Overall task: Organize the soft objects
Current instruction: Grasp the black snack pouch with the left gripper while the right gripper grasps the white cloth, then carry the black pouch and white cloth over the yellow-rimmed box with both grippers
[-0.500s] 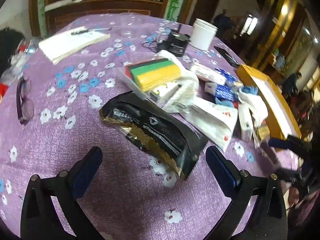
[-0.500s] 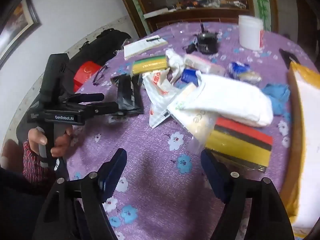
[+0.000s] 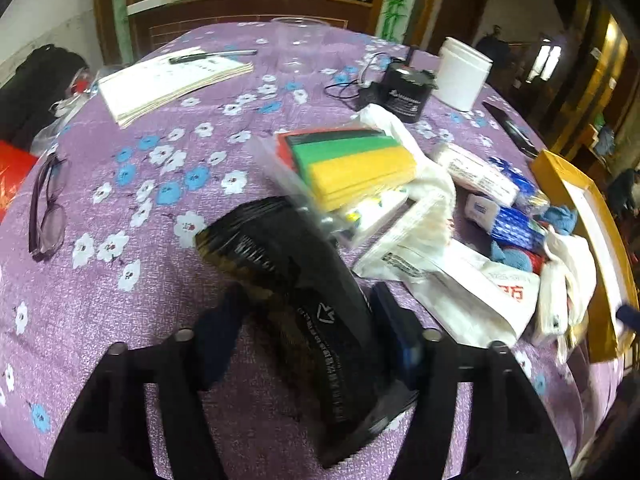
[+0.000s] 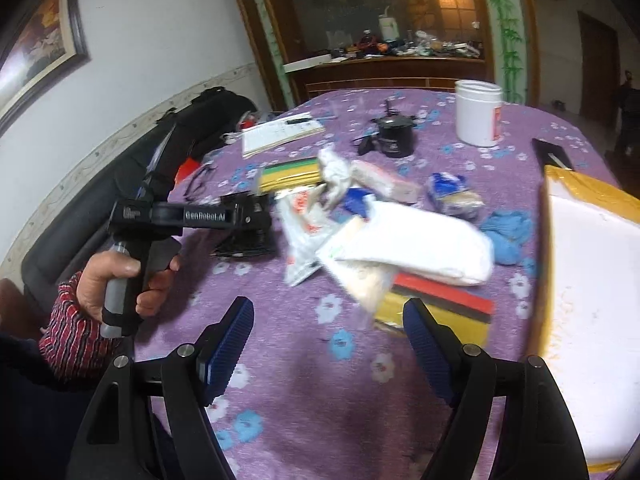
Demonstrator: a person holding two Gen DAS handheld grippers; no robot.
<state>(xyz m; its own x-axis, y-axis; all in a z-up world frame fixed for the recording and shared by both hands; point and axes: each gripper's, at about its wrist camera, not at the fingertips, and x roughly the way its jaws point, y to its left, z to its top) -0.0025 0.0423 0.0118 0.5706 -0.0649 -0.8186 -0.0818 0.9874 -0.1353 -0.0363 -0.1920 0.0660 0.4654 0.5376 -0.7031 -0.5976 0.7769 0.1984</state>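
Note:
My left gripper (image 3: 308,332) is shut on a black and gold soft packet (image 3: 296,292) and bends it up off the purple flowered tablecloth (image 3: 120,280). From the right wrist view the left gripper (image 4: 256,216) is over the same packet (image 4: 244,246). A bag of green, yellow and red sponges (image 3: 352,164) lies just beyond. My right gripper (image 4: 328,340) is open and empty above the cloth. In front of it lie a white soft pack (image 4: 420,240) and a red, black and yellow sponge pack (image 4: 436,312).
White plastic bags (image 3: 460,288), blue packets (image 3: 516,224) and a blue cloth (image 4: 506,236) crowd the middle. An open yellow box (image 4: 592,300) stands at right. A white jar (image 4: 478,114), black device (image 4: 394,136), notebook (image 3: 172,80) and glasses (image 3: 48,208) lie around.
My left gripper has moved forward and closed on the black packet, which now curls up between the fingers. The right gripper has stayed open and shifted slightly.

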